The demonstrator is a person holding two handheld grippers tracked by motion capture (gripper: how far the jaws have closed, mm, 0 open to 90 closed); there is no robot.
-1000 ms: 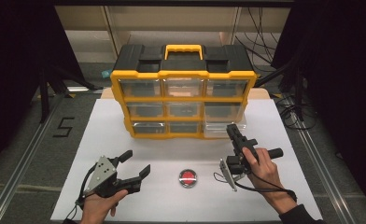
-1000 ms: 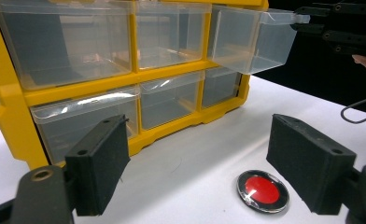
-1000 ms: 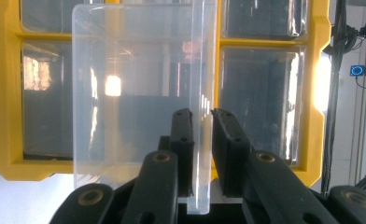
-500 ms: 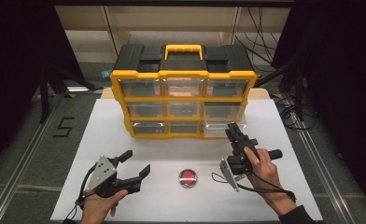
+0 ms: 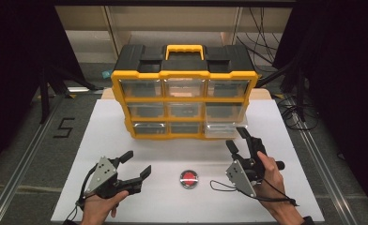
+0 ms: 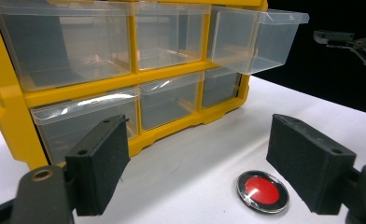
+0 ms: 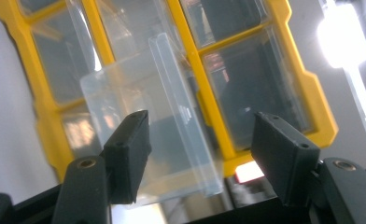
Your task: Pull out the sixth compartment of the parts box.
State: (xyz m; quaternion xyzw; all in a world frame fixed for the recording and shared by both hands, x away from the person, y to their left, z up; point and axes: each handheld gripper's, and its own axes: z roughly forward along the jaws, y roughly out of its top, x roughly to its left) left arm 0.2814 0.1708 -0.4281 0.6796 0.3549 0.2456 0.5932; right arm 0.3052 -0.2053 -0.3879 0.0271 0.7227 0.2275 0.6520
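In the organizer (image 5: 184, 93), the pulled-out bottom-right drawer (image 5: 222, 130) looks empty; both claws gape, the right (image 5: 241, 140) just opened.

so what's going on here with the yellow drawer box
A person works at a white table with tongs in each hand. The right tongs sit just in front of the bottom right drawer of the yellow drawer box; that clear drawer is pulled partly out, and the jaws have just been opening, no longer pressing on it. The left tongs are open over the table, holding nothing. A small round red tin lies between the hands.
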